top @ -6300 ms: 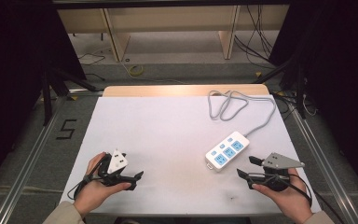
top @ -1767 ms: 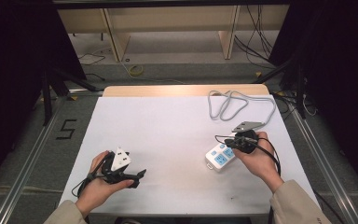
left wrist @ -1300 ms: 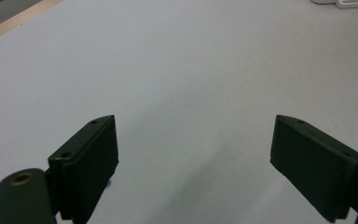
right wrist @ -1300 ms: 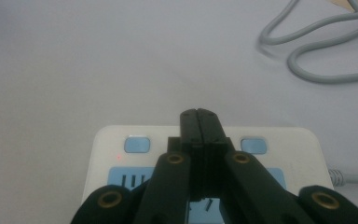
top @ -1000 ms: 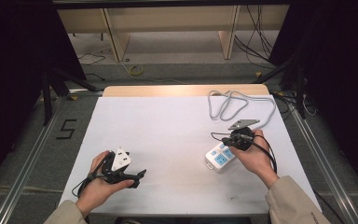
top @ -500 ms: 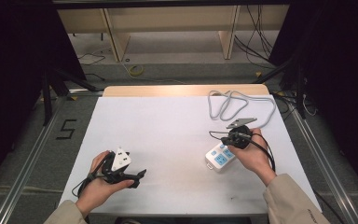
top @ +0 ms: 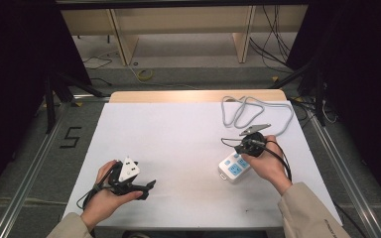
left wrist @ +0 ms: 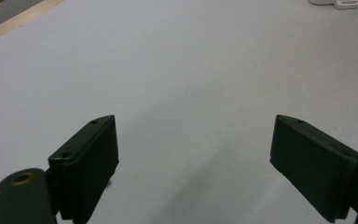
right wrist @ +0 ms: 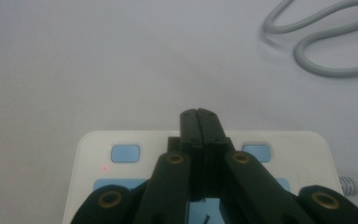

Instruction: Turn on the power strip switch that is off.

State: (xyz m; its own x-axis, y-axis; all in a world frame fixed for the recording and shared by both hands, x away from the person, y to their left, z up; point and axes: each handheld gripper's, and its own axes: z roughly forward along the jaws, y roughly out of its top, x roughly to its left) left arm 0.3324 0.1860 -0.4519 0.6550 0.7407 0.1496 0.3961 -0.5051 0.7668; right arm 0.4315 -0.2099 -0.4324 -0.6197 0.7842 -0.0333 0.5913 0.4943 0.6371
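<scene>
Left gripper (top: 146, 187) lies low at the near left of the table (top: 178, 129), held in the left hand (top: 106, 196); its flat, matte black jaws stand wide apart over bare white surface, nothing between them.

Right gripper (right wrist: 199, 122) hangs over the power strip (top: 234, 167); its slim black jaws are pressed flat together, empty, tips above the strip's far edge. Whether they touch it cannot be told.

The strip is a glossy white rounded block with pale blue square buttons (right wrist: 125, 153), at mid-right of the table.

Beyond it, a smooth grey cord (top: 238, 111) lies in loose loops.
</scene>
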